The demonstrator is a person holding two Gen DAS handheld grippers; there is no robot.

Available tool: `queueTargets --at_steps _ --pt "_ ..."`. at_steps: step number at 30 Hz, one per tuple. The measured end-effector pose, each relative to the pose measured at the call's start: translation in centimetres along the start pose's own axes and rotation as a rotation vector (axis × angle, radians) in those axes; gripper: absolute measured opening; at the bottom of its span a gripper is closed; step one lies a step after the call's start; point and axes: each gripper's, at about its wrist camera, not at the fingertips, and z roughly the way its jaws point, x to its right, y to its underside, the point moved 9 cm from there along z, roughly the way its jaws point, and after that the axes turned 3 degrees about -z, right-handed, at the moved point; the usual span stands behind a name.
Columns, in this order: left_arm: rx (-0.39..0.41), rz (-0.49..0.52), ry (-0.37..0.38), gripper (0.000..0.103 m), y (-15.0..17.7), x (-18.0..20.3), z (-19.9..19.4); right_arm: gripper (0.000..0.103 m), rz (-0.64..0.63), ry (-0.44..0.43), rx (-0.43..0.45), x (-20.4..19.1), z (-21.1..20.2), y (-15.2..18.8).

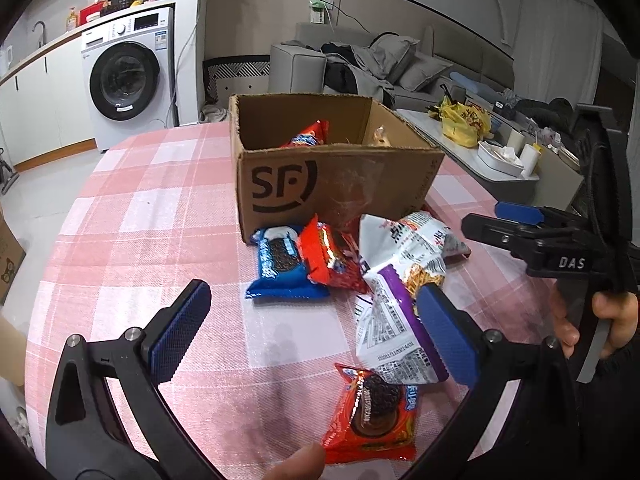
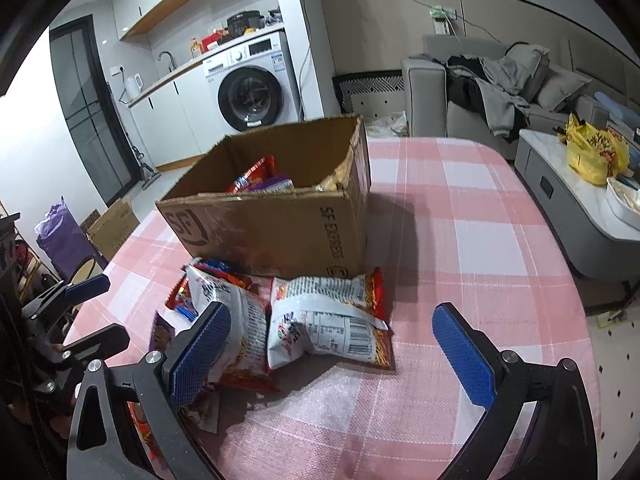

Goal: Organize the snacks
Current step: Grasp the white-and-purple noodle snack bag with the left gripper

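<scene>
Both grippers, left gripper (image 1: 316,330) and right gripper (image 2: 332,354), held wide apart, nothing gripped. Crinkly foil snack packets (image 1: 394,268) heaped before brown cardboard box (image 1: 340,176); 2 overlapping packets risk being pinched together, slippery foil slipped.

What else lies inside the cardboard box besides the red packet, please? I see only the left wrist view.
Observer: The right wrist view shows a purple-and-white packet beside the red packet in the cardboard box.
Operator: Thank you. Is the right gripper holding anything?
Observer: No. The right gripper is open, its pads empty, and a white-and-red snack bag lies on the table ahead of it.
Operator: Is anything printed on the box's end wall?
Observer: Yes, SF EXPRESS lettering runs down it.
</scene>
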Motion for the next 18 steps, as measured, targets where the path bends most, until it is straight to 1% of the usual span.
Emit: queueTargets --at_steps 5,10,18 --pt "-0.038 0.013 0.022 0.103 0.7 0.6 0.9 0.103 0.002 0.005 -0.029 0.3 1.0 0.7" --pt "-0.072 0.037 0.048 0.103 1.7 1.7 1.9 0.103 0.001 0.006 -0.039 0.3 1.6 1.0" --pt "-0.122 0.042 0.06 0.103 3.2 2.9 3.5 0.103 0.022 0.021 -0.067 1.1 2.8 1.5"
